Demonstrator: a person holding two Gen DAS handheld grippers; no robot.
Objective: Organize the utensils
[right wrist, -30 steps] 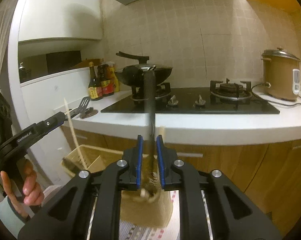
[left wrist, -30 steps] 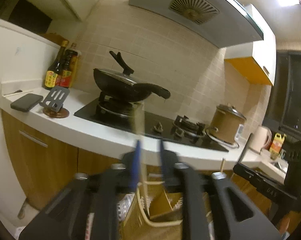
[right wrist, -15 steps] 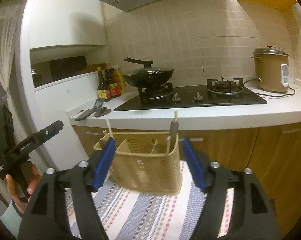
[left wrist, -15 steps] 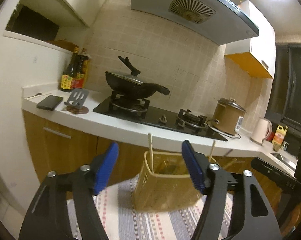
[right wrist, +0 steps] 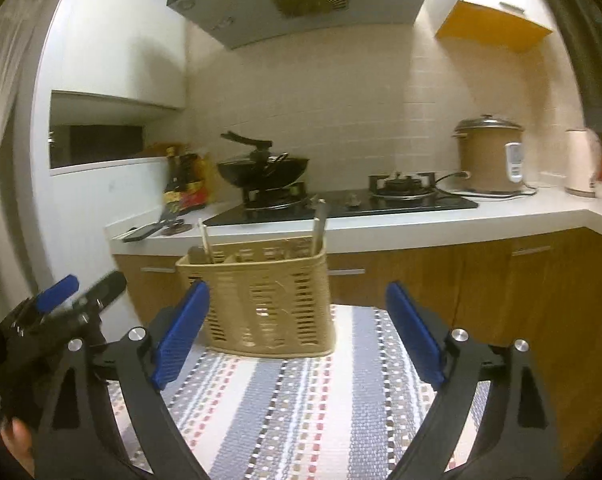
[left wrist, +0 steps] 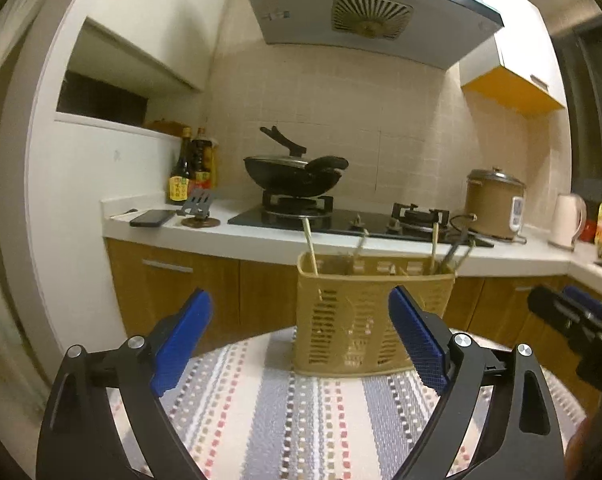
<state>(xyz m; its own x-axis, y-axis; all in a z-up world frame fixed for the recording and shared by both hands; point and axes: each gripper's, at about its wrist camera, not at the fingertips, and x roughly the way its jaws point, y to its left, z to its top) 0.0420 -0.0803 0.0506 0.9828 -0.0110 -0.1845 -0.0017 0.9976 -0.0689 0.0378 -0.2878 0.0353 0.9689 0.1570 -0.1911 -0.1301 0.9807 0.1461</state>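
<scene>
A tan slotted plastic utensil basket (left wrist: 365,316) was seen standing upright on a striped woven cloth (left wrist: 285,408) that covered the tabletop in front of the kitchen cabinets. The basket appeared to be divided into compartments. Toward its left end a pale wooden chopstick (left wrist: 311,246) was seen leaning and rising well above the rim; toward its right end another pale stick (left wrist: 434,246) and a few dark utensil handles (left wrist: 455,254) were seen standing together, with one more blurred handle nearer the middle. What kind of utensils the dark handles belonged to could not be told. From the right wrist view the same basket (right wrist: 267,300) was shown with a pale stick (right wrist: 204,240) and a dark rounded utensil end at its left corner, and a grey handle (right wrist: 319,226) at its right corner. The left hand-held gripper (left wrist: 301,336) was held with its blue pads spread wide, its jaws having just been opening, and nothing was gripped; the basket lay beyond the pads, untouched. The right hand-held gripper (right wrist: 297,332) was likewise spread wide after just opening, with nothing between its pads and the basket standing clear ahead of them. On the kitchen worktop (left wrist: 261,240) behind, a lidded black wok (left wrist: 293,174), sauce bottles (left wrist: 191,172) and a brown rice cooker (left wrist: 495,204) were visible.
</scene>
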